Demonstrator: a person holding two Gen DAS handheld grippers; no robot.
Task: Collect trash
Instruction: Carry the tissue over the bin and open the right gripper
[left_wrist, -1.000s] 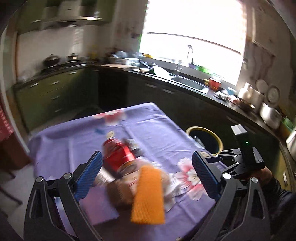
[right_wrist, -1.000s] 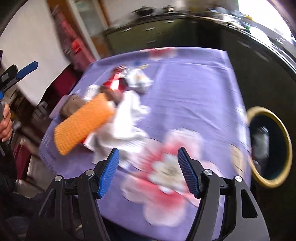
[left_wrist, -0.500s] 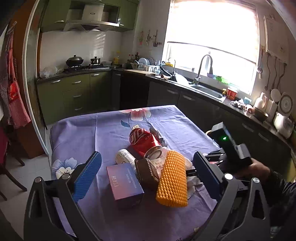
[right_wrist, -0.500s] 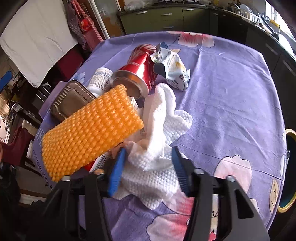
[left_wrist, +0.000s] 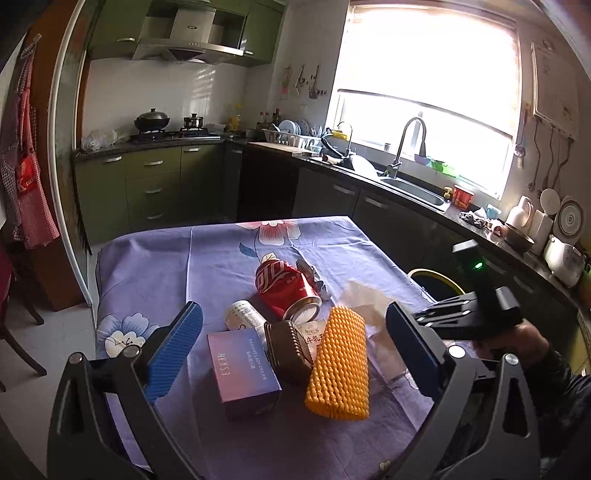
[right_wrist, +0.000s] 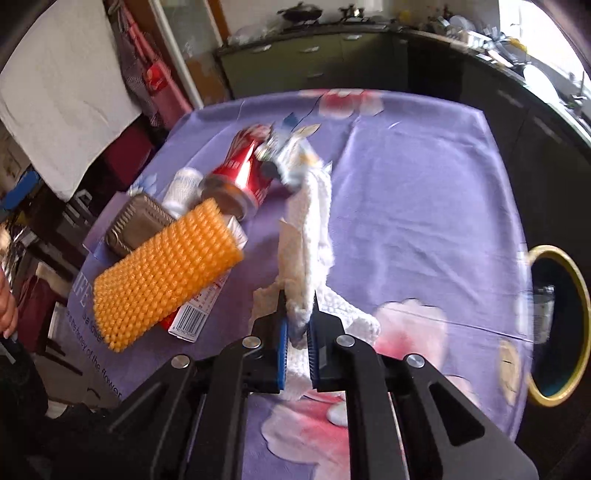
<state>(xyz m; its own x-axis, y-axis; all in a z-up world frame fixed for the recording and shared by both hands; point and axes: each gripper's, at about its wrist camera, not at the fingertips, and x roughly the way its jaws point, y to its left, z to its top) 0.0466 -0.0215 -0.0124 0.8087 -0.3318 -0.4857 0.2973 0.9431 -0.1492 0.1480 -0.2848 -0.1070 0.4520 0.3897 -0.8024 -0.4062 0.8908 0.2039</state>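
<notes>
Right wrist view showed the right hand-held gripper (right_wrist: 297, 328), jaws closing with pads already pinching the crumpled white paper towel (right_wrist: 312, 236), its long axis running straight ahead up from the purple flowered counter (right_wrist: 424, 192); the yellow-rimmed dark bin (right_wrist: 580, 321) sat off to the right, past the counter edge. The left hand-held gripper (left_wrist: 291, 347) hung wide and empty over the orange knobbly foam sleeve (left_wrist: 340, 365), farther from the bin. Bin contents were blurred and its rim partly cut off.
</notes>
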